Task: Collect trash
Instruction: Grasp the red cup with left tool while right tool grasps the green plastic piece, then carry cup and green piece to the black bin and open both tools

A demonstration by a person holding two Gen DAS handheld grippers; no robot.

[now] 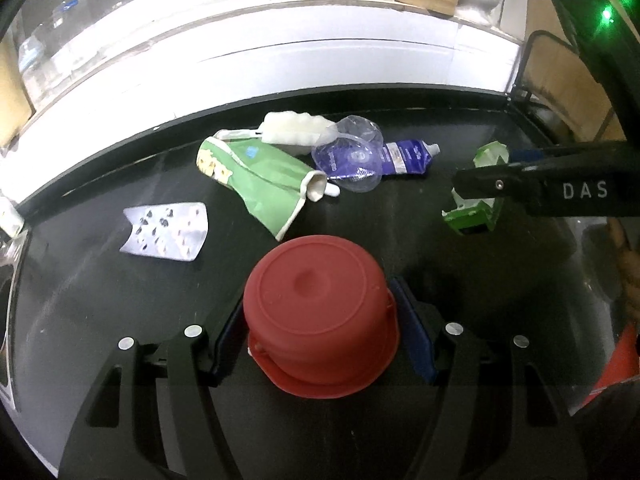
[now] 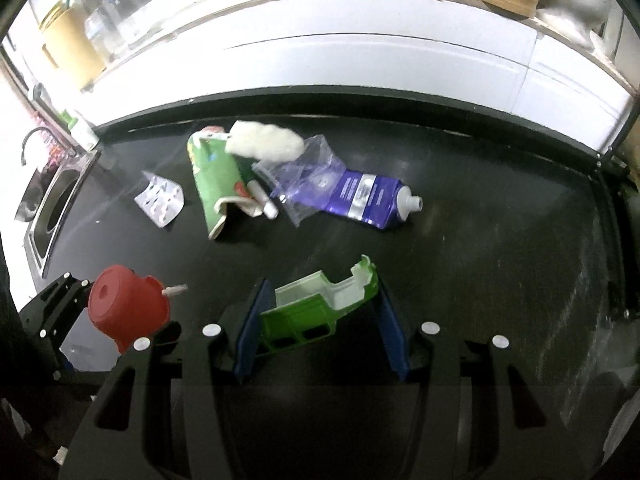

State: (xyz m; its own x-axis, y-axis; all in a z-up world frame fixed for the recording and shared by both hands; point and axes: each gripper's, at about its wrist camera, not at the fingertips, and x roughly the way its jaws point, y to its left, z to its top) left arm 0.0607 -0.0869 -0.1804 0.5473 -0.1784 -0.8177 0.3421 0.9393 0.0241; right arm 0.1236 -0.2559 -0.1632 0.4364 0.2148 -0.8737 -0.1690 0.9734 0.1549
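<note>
Closest to my left camera, a red plastic cup (image 1: 320, 320) sits upside down, clamped between the blue pads of my left hand-held gripper (image 1: 320, 332). My right hand-held gripper (image 2: 320, 316) grasps a torn green carton (image 2: 320, 304) between its pads, held just above the black table (image 2: 500, 240). Farther back on the table lies a cluster of trash: a crumpled green packet (image 1: 256, 176), a white foam piece (image 1: 296, 130) resting on its far end, a clear plastic wrapper (image 1: 352, 152) and a flattened purple tube (image 1: 404, 158) touching one another. A silver blister pack (image 1: 166, 232) lies apart to the left. A sink (image 2: 56, 208) sits at the table's left edge.
</note>
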